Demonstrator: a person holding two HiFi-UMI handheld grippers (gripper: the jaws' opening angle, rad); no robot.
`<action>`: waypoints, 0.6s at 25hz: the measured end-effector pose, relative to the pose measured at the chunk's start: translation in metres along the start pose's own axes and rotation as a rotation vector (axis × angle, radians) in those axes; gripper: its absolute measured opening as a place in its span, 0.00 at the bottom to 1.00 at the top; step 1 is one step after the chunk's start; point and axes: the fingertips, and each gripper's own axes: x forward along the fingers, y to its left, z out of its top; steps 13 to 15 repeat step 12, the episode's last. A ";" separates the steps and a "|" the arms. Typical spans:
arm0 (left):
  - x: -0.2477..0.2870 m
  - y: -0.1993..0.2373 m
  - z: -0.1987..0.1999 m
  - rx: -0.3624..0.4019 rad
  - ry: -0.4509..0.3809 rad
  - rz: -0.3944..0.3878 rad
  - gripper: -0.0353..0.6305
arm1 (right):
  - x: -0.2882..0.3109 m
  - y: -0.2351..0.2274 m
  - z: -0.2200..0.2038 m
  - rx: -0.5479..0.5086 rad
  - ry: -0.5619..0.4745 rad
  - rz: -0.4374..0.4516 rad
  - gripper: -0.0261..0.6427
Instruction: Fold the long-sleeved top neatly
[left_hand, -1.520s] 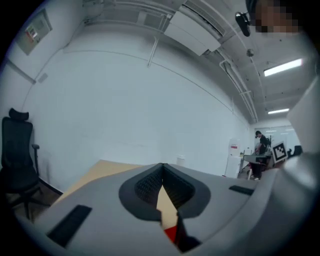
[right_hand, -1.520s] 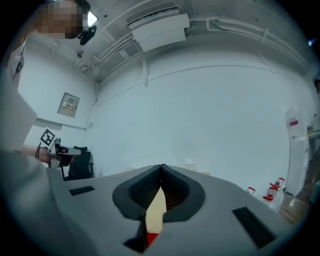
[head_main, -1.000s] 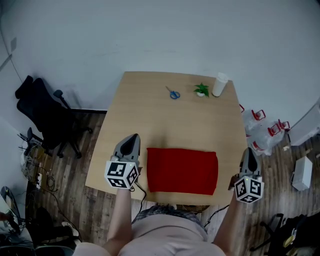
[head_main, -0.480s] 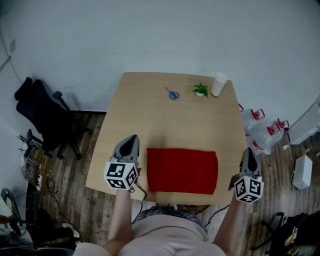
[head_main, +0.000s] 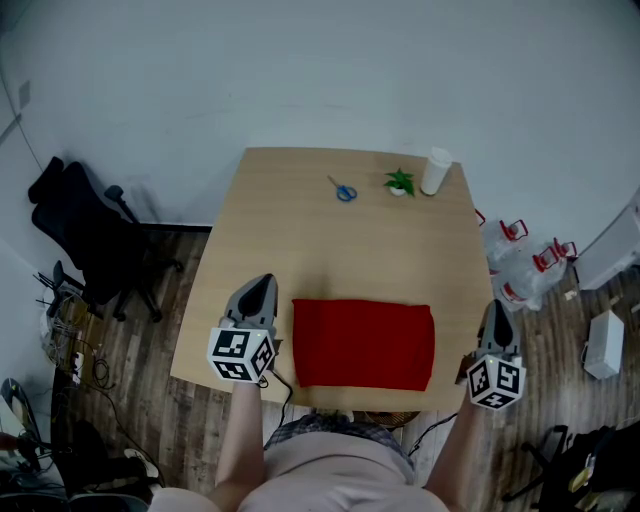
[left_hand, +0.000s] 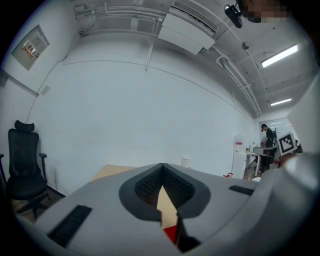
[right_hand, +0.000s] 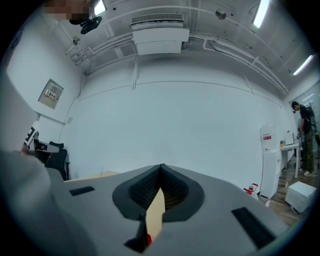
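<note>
Left tool (head_main: 260, 283) and right tool (head_main: 495, 310) are both clenched on nothing, held level, one at each side of the red top (head_main: 364, 344), touching neither end. The top lies as a tidy rectangle near the front edge of the tabletop (head_main: 330, 250). Nothing has shifted over the last second, so the folding looks finished

top (head_main: 363, 344): matt red cloth | table (head_main: 330, 250): smooth pale wood | floor (head_main: 150, 330): dark wood planks
</note>
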 end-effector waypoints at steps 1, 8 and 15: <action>0.000 0.000 0.000 -0.001 0.000 0.001 0.06 | 0.000 -0.001 0.000 0.002 0.000 -0.002 0.05; 0.000 -0.002 -0.001 -0.003 0.004 -0.001 0.06 | -0.001 -0.001 -0.002 0.005 0.005 0.001 0.05; 0.002 -0.002 0.000 0.000 0.008 0.004 0.06 | 0.002 0.000 -0.001 0.002 0.009 0.006 0.05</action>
